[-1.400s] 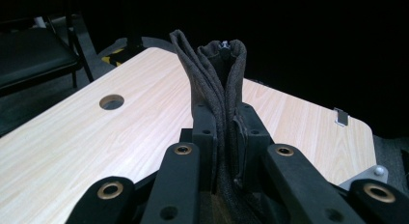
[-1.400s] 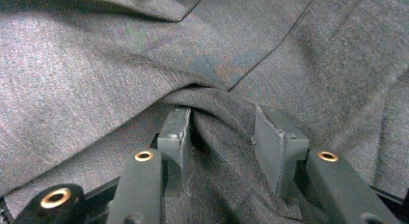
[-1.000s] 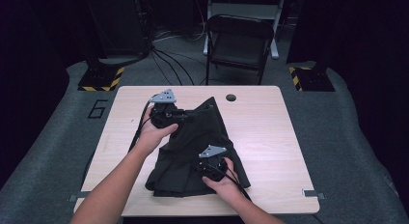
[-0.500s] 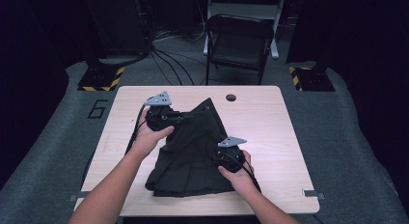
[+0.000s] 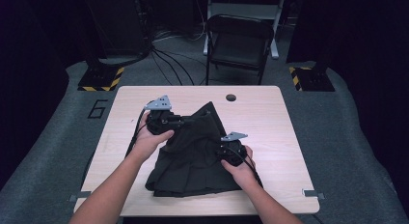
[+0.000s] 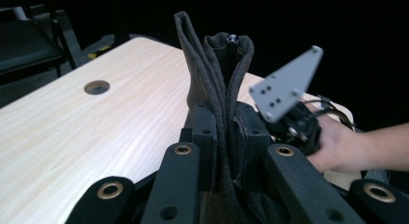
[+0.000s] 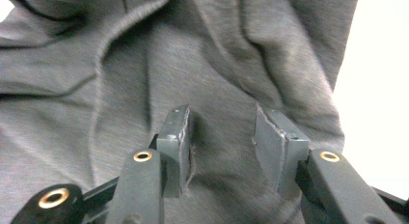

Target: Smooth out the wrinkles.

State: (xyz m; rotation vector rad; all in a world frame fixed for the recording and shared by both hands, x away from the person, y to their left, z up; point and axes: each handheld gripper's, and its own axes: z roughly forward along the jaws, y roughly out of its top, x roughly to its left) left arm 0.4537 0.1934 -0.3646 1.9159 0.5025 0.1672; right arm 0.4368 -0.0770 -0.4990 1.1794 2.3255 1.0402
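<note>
Left gripper (image 6: 225, 137) jaws clamped on a bunched fold of the dark garment (image 5: 193, 151), fold standing up between them. Right gripper (image 7: 224, 137) jaws apart, over the cloth near the garment's right edge, nothing pinched. Garment lies crumpled mid-table (image 5: 270, 118), its peak pointing toward the round hole (image 5: 231, 97) at the far edge.

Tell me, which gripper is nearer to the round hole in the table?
The left. The left gripper holds the dark garment up, a short way from the hole. The right gripper is open over the garment, nearer the person.
</note>
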